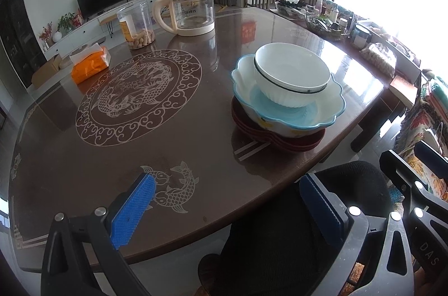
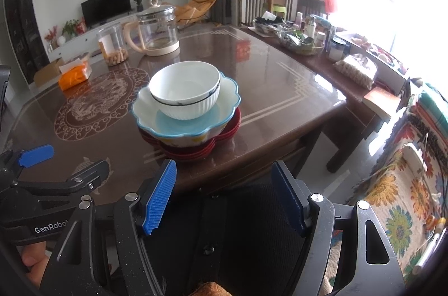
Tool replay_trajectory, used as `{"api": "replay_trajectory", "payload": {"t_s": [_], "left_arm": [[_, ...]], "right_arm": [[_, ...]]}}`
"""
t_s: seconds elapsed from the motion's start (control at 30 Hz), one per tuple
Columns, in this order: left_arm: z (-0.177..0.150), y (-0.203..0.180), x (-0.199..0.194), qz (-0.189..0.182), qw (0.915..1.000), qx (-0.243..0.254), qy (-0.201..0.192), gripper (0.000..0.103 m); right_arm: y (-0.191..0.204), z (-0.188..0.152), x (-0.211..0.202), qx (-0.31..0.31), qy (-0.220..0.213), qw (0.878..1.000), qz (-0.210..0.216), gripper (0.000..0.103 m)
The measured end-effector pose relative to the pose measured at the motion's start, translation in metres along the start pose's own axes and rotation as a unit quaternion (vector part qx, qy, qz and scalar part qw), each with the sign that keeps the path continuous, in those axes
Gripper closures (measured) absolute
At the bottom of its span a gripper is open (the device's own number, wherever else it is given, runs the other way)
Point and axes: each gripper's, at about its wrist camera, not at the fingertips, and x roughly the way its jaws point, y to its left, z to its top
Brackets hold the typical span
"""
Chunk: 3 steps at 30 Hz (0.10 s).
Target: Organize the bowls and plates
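Observation:
A white ribbed bowl (image 1: 292, 77) (image 2: 186, 91) sits inside a scalloped blue-rimmed bowl (image 1: 322, 106) (image 2: 226, 99), which rests on a stack of dark red plates (image 1: 280, 140) (image 2: 193, 151) near the table's front right corner. My left gripper (image 1: 226, 181) is open and empty, held over the table's front edge, well short of the stack. My right gripper (image 2: 224, 170) is open and empty, just off the table edge in front of the stack. The left gripper's blue pad (image 2: 36, 154) shows at the left of the right wrist view.
On the brown glass-topped table (image 1: 196, 127) stand a glass kettle (image 1: 191, 8), a plastic jar of peanuts (image 1: 137, 25) and an orange tissue pack (image 1: 89, 64). Baskets and bottles (image 1: 327, 18) crowd the far right side. A flowered cloth (image 2: 406, 184) lies to the right.

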Motion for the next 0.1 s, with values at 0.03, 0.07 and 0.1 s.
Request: {"api": "replay_trajectory", "payload": {"t_s": [0.03, 0.07, 0.1], "left_arm": [[-0.0003, 0.0005, -0.0001, 0.000, 1.0000, -0.002, -0.002, 0.001], [-0.0003, 0.0007, -0.0003, 0.002, 1.0000, -0.003, -0.005, 0.001], [-0.0003, 0.0006, -0.0004, 0.005, 1.0000, -0.003, -0.008, 0.001]], "right_arm": [[0.0001, 0.0003, 0.0003, 0.000, -0.001, 1.000, -0.001, 0.029], [-0.0003, 0.0003, 0.0010, 0.001, -0.001, 1.000, -0.002, 0.029], [-0.0008, 0.0006, 0.0016, 0.002, 0.000, 1.000, -0.002, 0.029]]}}
